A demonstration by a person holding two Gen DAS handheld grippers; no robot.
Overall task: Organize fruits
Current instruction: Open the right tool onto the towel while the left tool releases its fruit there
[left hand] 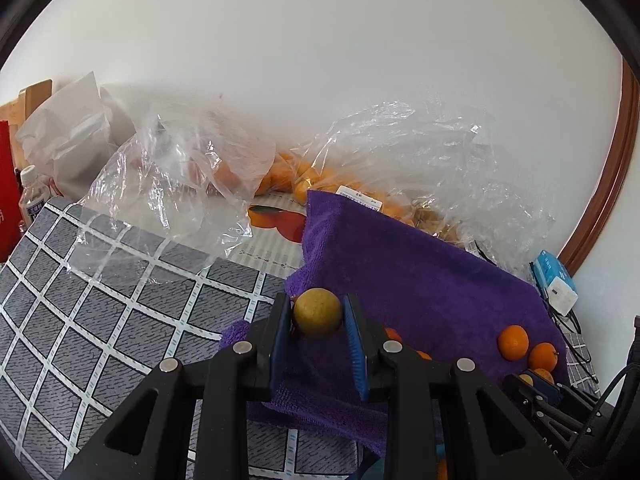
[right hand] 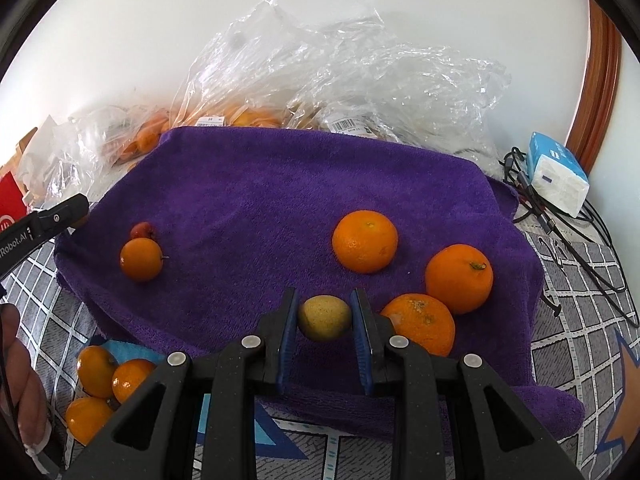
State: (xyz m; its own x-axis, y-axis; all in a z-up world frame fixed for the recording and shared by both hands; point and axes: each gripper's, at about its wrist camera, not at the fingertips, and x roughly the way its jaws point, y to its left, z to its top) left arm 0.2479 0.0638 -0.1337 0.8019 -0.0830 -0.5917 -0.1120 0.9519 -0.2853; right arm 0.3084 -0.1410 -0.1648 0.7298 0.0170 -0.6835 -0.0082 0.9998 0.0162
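My left gripper [left hand: 317,314] is shut on a small yellow-brown round fruit [left hand: 318,312] and holds it over the left edge of the purple towel [left hand: 420,276]. My right gripper [right hand: 325,316] is shut on a second small yellow fruit [right hand: 325,317] low over the towel [right hand: 280,200]. Three large oranges [right hand: 365,241] [right hand: 459,278] [right hand: 420,322] lie on the towel's right part. A small orange [right hand: 141,259] and a small red fruit [right hand: 142,231] lie at its left. Three small oranges [right hand: 96,372] sit off the towel at the front left.
Clear plastic bags holding more oranges [left hand: 304,178] [right hand: 240,118] lie along the wall behind the towel. A blue-and-white tissue pack [right hand: 558,172] and black cables [right hand: 592,248] are at the right. A water bottle [left hand: 34,200] and a red box [left hand: 6,192] stand at the far left.
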